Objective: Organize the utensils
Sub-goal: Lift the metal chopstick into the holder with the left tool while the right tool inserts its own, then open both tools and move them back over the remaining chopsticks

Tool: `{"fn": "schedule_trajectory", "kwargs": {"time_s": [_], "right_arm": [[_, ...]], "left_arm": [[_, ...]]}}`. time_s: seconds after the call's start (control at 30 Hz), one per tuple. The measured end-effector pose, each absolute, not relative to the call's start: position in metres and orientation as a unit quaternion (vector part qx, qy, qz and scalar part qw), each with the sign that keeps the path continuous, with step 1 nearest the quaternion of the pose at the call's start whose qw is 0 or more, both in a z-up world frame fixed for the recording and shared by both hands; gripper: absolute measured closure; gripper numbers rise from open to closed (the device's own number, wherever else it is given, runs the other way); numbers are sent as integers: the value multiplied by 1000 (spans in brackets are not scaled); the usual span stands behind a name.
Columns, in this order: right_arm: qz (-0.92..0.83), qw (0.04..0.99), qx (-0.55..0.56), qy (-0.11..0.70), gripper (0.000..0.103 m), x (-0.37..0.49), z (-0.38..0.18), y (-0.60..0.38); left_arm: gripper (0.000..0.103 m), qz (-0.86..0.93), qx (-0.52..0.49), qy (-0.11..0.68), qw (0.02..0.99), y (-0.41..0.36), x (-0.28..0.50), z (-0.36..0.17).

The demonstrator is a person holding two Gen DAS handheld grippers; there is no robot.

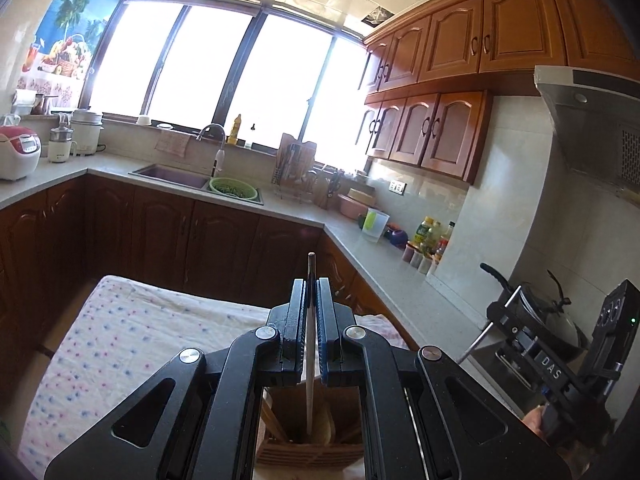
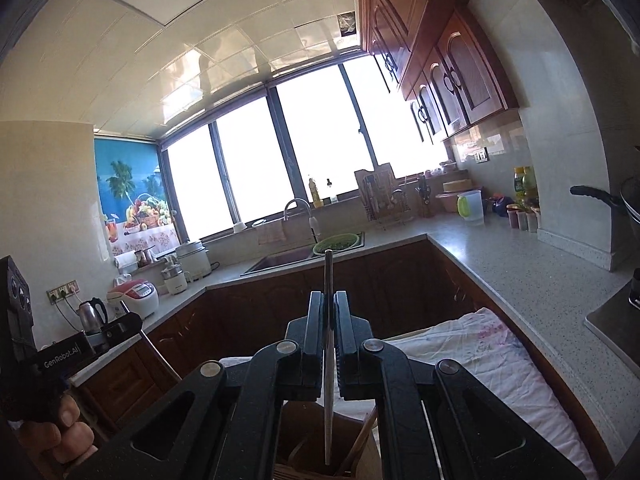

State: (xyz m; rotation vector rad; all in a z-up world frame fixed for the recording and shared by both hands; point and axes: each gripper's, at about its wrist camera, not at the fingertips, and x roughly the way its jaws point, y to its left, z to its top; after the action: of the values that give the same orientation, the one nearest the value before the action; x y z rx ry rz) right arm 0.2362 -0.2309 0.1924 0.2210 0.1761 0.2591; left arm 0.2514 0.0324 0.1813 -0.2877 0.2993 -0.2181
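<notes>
Above a wooden utensil holder point(image 1: 308, 446) on a dotted cloth point(image 1: 132, 344), left gripper point(image 1: 311, 292) clamped on an upright pale chopstick point(image 1: 310, 360), right gripper point(image 2: 329, 304) clamped on an upright metal chopstick point(image 2: 329, 360), each lower tip over the holder, kitchen counter point(image 1: 248, 200) beyond.

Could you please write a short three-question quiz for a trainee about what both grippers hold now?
1. True or false: the left gripper is shut on a chopstick.
2. What stands below the right gripper and its chopstick? A) wooden utensil holder B) green colander C) kettle
3. What covers the table?

Key: 1 true. 2 A. 3 a dotted cloth.
</notes>
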Motion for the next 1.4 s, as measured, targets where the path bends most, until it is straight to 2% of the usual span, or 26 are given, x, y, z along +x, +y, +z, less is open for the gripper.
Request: {"fn": "schedule_trajectory", "kwargs": {"time_s": [0.27, 0.67, 1.2, 1.3, 1.33, 1.37, 1.4], "right_arm": [[117, 982, 102, 104, 98, 244, 156, -225], [116, 972, 116, 165, 98, 246, 108, -230], [119, 966, 119, 198, 97, 254, 94, -228], [121, 963, 133, 201, 89, 254, 95, -230], [122, 963, 137, 199, 86, 252, 96, -232], [122, 963, 141, 195, 75, 249, 98, -234], [123, 963, 146, 188, 55, 246, 101, -236]], "left_arm": [[99, -107, -146, 185, 966, 23, 257, 134], [99, -110, -141, 238, 955, 23, 249, 91], [98, -108, -149, 251, 950, 27, 252, 91], [87, -117, -156, 249, 949, 30, 247, 94], [76, -114, -154, 246, 950, 30, 244, 96], [67, -114, -155, 241, 951, 31, 239, 98], [65, -115, -157, 237, 952, 33, 235, 100]]}}
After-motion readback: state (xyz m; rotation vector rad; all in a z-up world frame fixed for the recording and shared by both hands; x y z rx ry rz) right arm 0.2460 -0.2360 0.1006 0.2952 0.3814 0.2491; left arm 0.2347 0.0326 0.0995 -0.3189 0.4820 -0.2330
